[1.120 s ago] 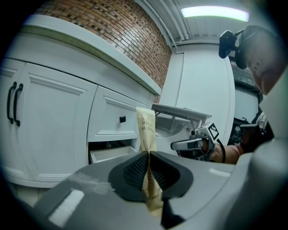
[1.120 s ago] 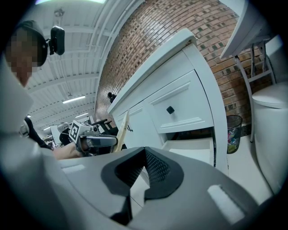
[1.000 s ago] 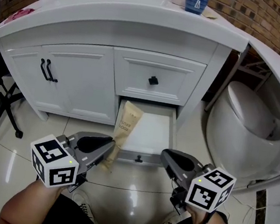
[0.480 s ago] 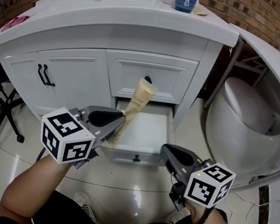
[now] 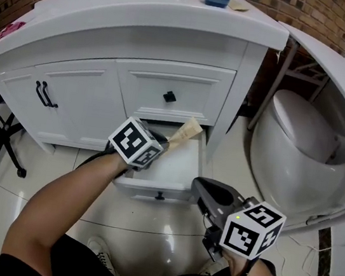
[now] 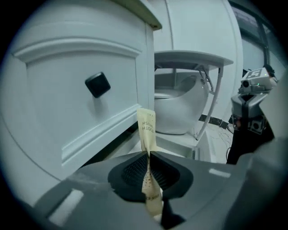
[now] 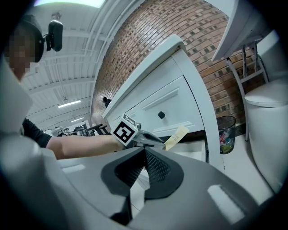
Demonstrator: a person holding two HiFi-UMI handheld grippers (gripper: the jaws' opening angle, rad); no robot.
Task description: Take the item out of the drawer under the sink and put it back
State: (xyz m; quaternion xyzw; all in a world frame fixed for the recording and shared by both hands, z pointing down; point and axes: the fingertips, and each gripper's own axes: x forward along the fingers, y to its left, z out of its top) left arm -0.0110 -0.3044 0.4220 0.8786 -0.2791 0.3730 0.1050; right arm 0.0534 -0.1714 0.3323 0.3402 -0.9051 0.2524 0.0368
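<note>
Left hand-held gripper (image 6: 149, 155): clenched on a thin beige packet (image 6: 146, 130), seemingly a toothbrush sachet, above the open drawer (image 5: 181, 167).
Right hand-held gripper (image 7: 144, 155): closed, empty.
Risk: the floppy packet could slip or snag on the upper drawer front (image 5: 148, 89).

You've carried your left claw (image 5: 161, 141) from just outside the open drawer's (image 5: 179, 167) front left corner to a spot over its inside, and your forearm (image 5: 67, 195) now stretches across the drawer's front. The tan packet (image 5: 185, 131) pinched in that claw came along. A second ago it drooped over the drawer's left front edge. Half a second ago it stood tall above the drawer. Now it slants low over the back of the drawer, its free end toward the drawer's rear right corner.
</note>
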